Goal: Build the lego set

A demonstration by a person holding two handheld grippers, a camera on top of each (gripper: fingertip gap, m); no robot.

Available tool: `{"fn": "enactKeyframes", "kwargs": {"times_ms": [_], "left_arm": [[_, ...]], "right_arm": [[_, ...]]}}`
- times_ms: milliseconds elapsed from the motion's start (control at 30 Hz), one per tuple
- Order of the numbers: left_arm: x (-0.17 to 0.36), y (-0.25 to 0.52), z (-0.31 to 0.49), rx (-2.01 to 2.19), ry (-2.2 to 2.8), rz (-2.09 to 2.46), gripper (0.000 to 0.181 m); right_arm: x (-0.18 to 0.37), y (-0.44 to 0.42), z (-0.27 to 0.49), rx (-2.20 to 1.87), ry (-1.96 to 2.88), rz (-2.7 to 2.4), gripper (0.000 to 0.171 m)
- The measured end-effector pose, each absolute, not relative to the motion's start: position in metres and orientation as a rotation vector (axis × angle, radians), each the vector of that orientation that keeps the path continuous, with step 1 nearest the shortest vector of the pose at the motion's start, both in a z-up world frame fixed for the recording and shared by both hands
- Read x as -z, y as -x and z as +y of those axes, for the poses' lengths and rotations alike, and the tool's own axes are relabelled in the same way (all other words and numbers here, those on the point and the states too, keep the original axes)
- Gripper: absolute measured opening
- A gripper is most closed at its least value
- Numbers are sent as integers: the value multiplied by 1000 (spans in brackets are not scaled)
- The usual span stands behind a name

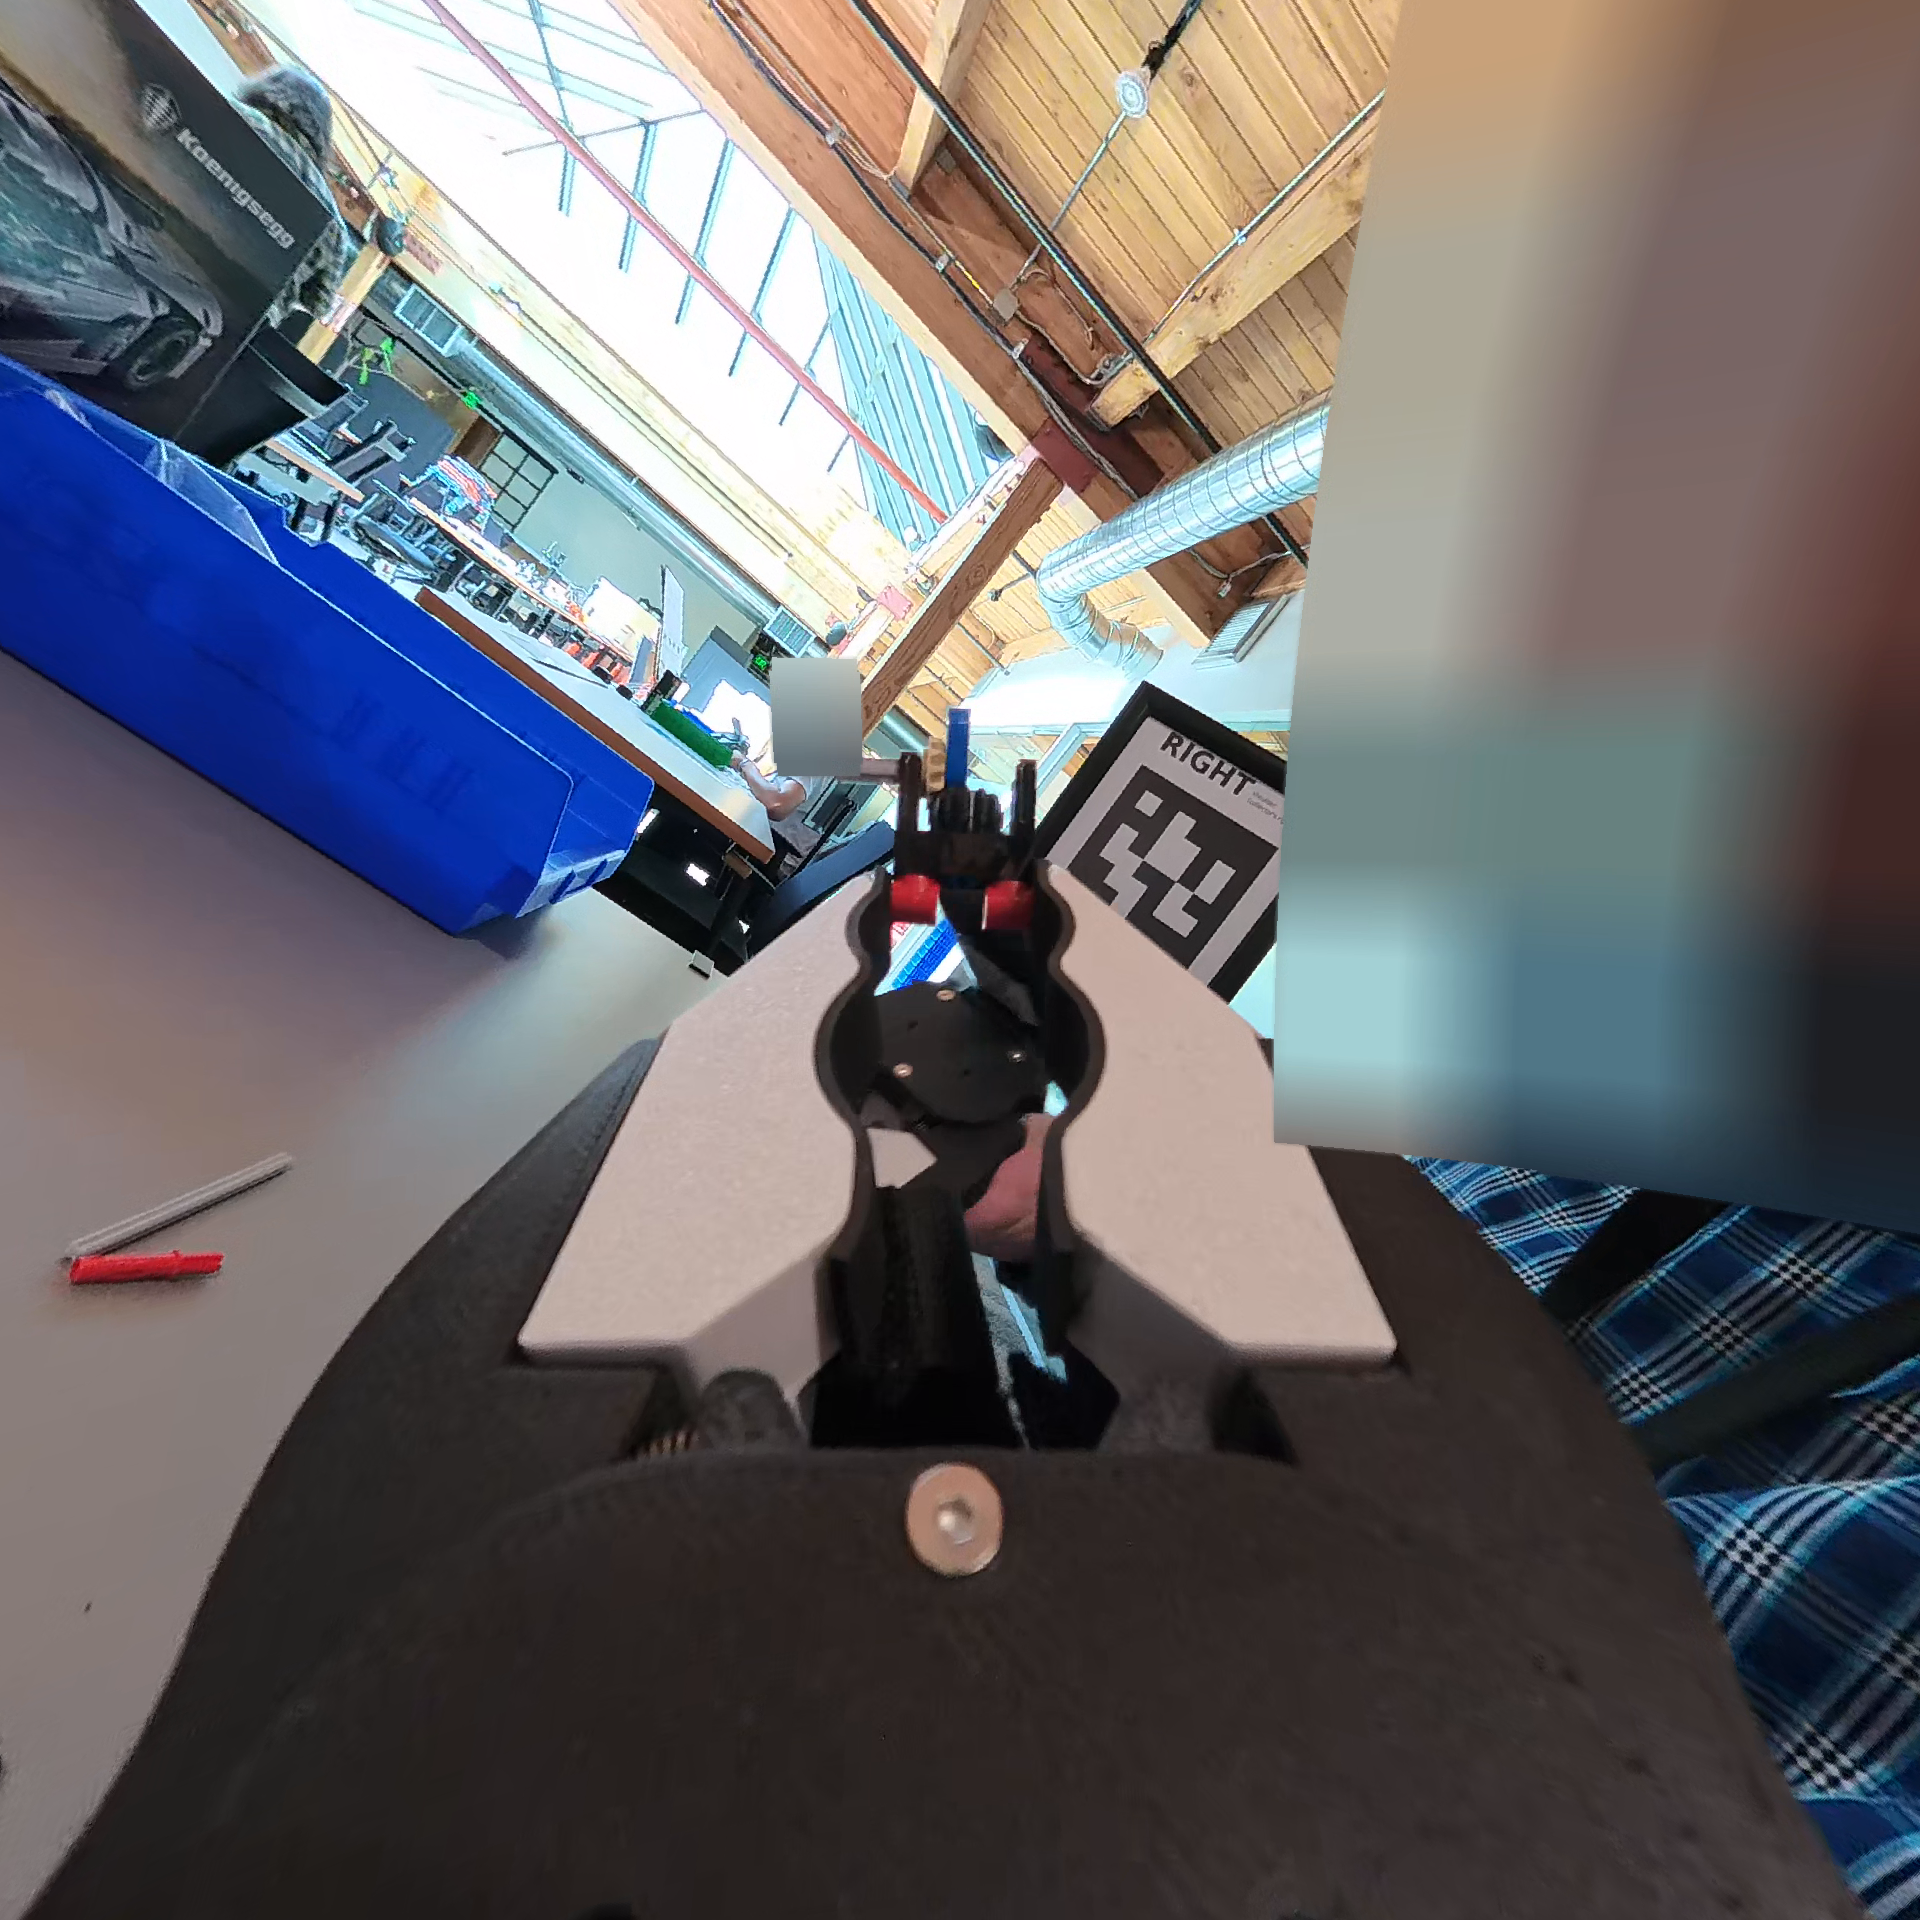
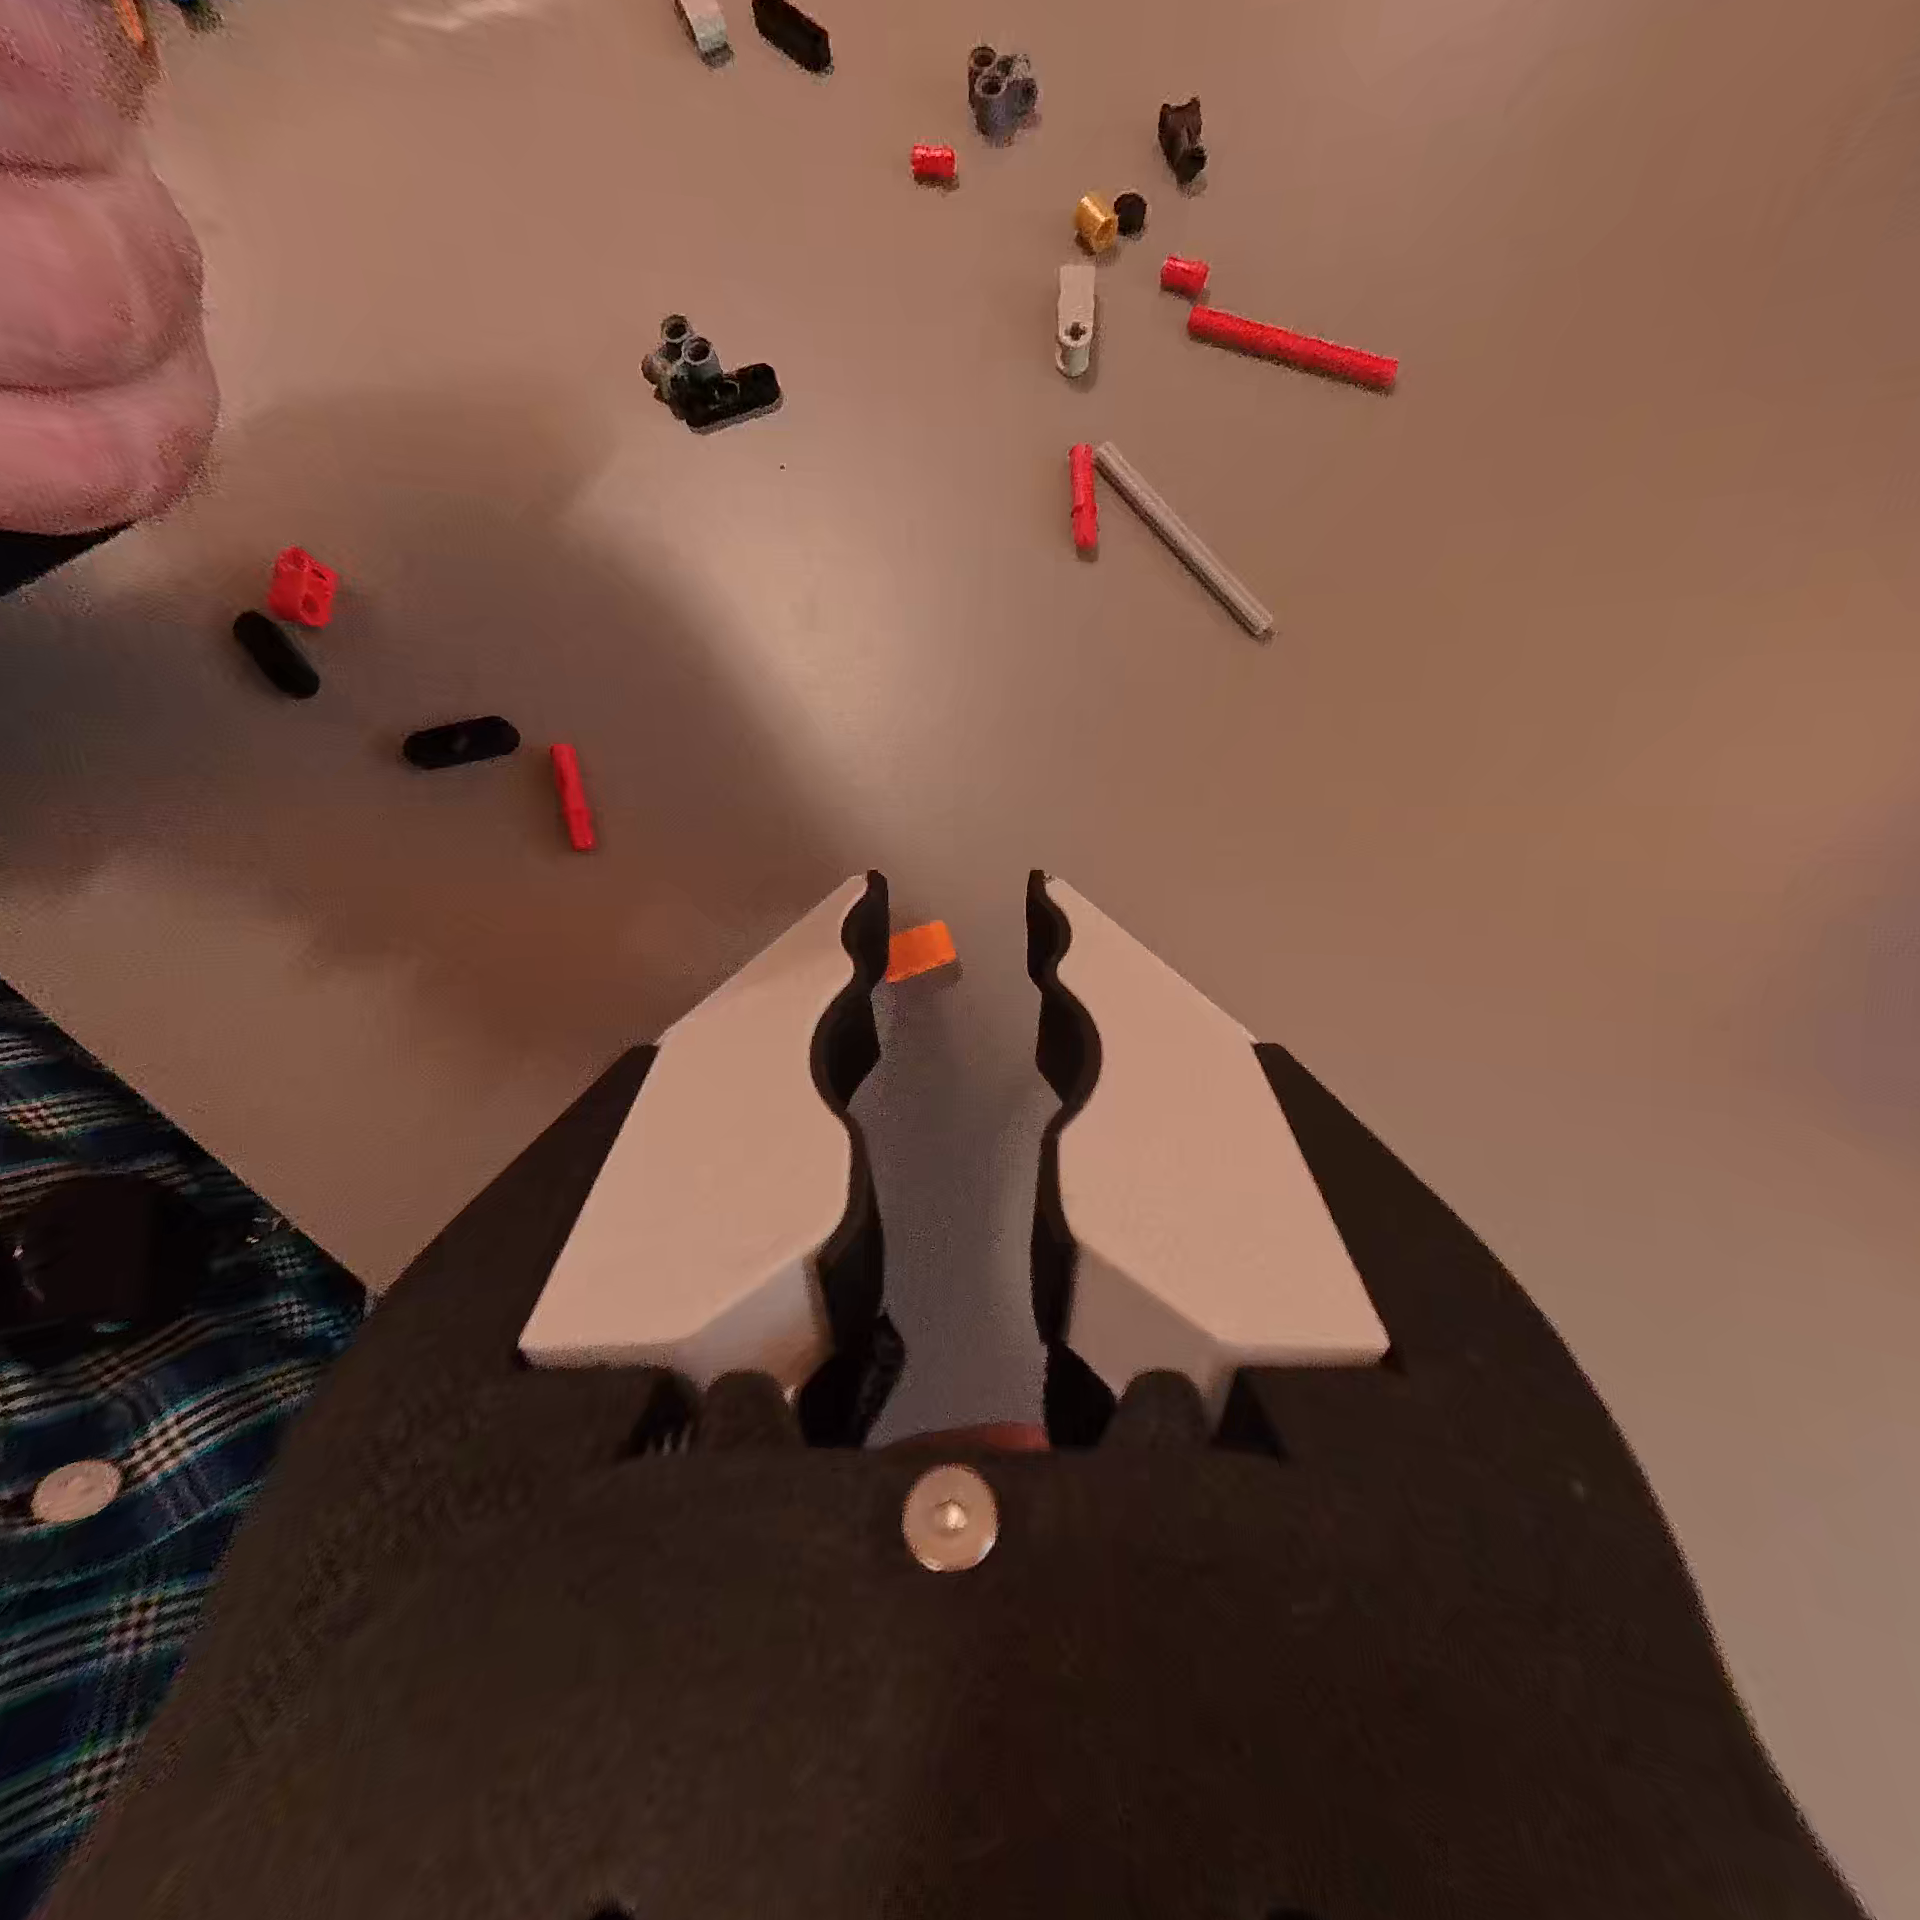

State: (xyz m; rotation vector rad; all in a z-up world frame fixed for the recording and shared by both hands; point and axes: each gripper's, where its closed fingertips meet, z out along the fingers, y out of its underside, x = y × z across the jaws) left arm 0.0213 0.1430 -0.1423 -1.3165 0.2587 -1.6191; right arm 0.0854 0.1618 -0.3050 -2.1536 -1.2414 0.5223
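Between the parted right tool [image 2: 956, 899] tips, an orange piece [image 2: 921, 949]; left tool [image 1: 961, 894] clamped on a black assembly [image 1: 961, 831].

On the table [image 2: 1455, 831], a short sleeve [image 2: 920, 951] lies between the right gripper's [image 2: 956, 904] spread fingertips, nearer the left one, with loose pins, axles and connectors scattered beyond, while the left gripper [image 1: 961, 894] clamps a small assembly [image 1: 961, 831] above the table, a bin [image 1: 260, 665] to its left.

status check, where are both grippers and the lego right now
Left gripper shut on black lego assembly, held up off the table. Right gripper open, low over orange piece between its fingers. Nothing blocking; loose parts lie farther out.
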Motion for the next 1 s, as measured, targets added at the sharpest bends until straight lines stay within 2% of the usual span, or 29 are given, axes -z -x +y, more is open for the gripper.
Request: {"fn": "enactKeyframes", "kwargs": {"times_ms": [267, 500, 667, 800, 933, 1000], "left_arm": [[143, -25, 143, 1631, 1325, 262, 25], [142, -23, 141, 1604, 1329, 280, 25], [143, -22, 142, 1597, 1331, 279, 25], [144, -25, 141, 1599, 1337, 287, 25], [146, -27, 141, 1581, 1350, 303, 25], [147, -26, 141, 1569, 1354, 310, 25]], "right_arm": [[318, -92, 142, -473, 2311, -1127, 23], [320, -81, 152, -426, 2220, -1169, 7], [315, -88, 148, -409, 2211, -1168, 23], [319, -91, 142, -421, 2221, -1162, 20], [320, -87, 145, -412, 2195, -1145, 6], [320, -87, 146, -430, 2187, -1142, 5]]}}
